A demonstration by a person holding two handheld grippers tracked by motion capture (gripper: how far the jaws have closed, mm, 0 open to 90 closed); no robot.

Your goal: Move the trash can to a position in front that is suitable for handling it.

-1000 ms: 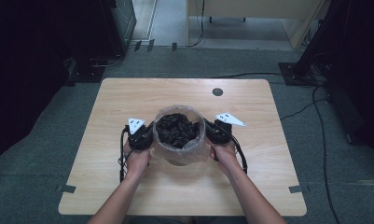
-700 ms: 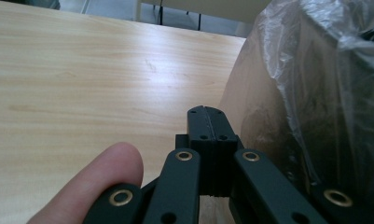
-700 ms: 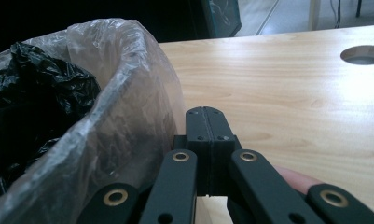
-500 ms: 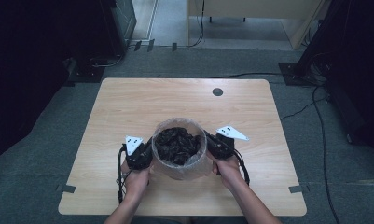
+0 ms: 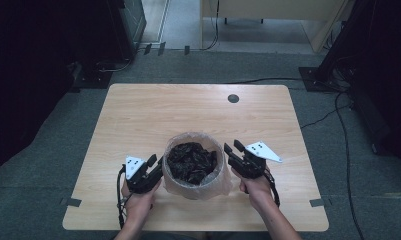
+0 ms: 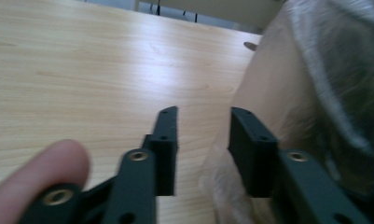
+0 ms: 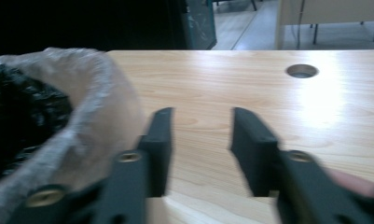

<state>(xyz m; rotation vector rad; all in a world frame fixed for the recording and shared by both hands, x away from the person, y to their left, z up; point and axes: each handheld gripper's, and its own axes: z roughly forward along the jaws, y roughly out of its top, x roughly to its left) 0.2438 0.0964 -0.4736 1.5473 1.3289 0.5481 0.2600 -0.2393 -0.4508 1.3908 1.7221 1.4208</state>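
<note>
A bin (image 5: 194, 167), lined with a clear bag and holding crumpled black material (image 5: 192, 161), is seen standing on the tabletop (image 5: 188, 115) near its front edge, between the two grippers. The left gripper (image 5: 155, 163) is held just beside the bin's left wall; its fingers (image 6: 166, 140) have just been opening and are parted, with nothing pressed between them, though the bag's plastic lies against the right-hand one. The right gripper (image 5: 233, 148) is held just beside the bin's right wall, its fingers (image 7: 159, 140) likewise just opened and parted over bare wood. A round hole (image 5: 233, 98) is seen farther back in the tabletop.
</note>
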